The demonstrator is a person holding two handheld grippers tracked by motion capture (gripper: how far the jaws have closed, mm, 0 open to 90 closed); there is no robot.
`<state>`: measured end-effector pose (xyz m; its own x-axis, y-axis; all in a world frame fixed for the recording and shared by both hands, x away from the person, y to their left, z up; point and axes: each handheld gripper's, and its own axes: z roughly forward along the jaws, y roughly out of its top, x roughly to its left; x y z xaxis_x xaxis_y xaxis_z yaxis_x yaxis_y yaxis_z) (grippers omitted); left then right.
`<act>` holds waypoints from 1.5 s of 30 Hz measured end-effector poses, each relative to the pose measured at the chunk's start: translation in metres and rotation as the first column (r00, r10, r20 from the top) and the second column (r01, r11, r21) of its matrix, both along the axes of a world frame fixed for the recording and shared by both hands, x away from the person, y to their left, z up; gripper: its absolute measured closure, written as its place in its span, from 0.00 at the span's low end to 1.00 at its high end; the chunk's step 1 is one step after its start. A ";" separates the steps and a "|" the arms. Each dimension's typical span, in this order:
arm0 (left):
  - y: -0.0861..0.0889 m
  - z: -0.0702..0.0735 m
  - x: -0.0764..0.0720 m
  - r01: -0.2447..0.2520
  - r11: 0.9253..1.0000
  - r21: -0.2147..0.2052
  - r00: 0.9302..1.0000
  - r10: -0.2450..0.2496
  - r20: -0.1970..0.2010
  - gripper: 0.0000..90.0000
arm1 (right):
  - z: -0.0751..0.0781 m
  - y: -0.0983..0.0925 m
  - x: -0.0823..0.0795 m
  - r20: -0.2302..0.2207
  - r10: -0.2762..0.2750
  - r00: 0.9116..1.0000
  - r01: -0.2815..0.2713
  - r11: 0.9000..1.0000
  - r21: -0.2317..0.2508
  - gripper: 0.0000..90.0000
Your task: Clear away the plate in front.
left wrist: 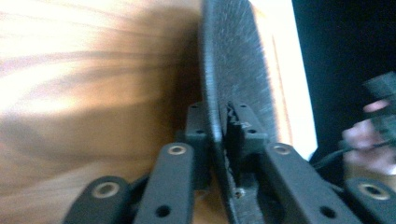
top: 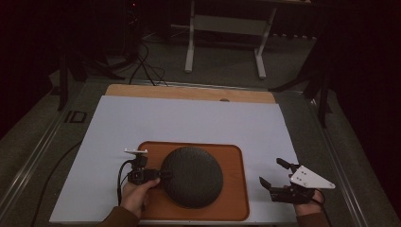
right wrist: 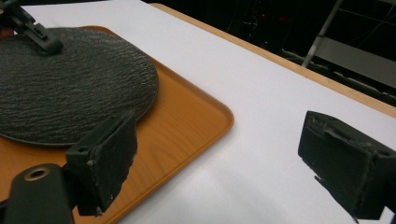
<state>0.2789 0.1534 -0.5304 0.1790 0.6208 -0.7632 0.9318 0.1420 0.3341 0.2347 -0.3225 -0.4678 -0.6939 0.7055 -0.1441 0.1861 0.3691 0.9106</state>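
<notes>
A dark round textured plate [top: 194,177] [right wrist: 70,88] lies on an orange-brown wooden tray [top: 236,189] [right wrist: 187,121] near the table's front. My left gripper [top: 165,174] reaches in from the tray's left side, and the plate's left rim sits between its jaws. In the left gripper view [left wrist: 219,126] one pad lies under the rim and the toothed pad on top, both close against the plate [left wrist: 238,60]. My right gripper [top: 270,170] [right wrist: 224,163] rests on the white sheet right of the tray, open and holding nothing.
A white sheet [top: 189,118] covers most of the wooden tabletop [top: 189,92]. Beyond the table stand a white-legged frame [top: 224,28] and cables [top: 146,71] on the floor. Metal rails run along both table sides.
</notes>
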 end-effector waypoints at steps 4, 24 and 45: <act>-0.005 0.003 0.000 0.026 0.995 0.094 0.999 -0.028 0.018 0.78 | 0.000 0.000 0.000 0.000 0.000 1.000 0.000 1.000 0.002 0.13; -0.007 0.037 -0.005 0.001 0.903 0.429 0.951 -0.134 0.280 0.47 | 0.000 0.001 0.000 -0.005 0.005 1.000 -0.005 1.000 -0.004 0.13; 0.014 0.077 -0.019 -0.146 0.881 0.451 0.796 -0.166 0.582 0.29 | -0.001 0.001 0.001 -0.012 0.007 1.000 -0.008 1.000 -0.010 0.13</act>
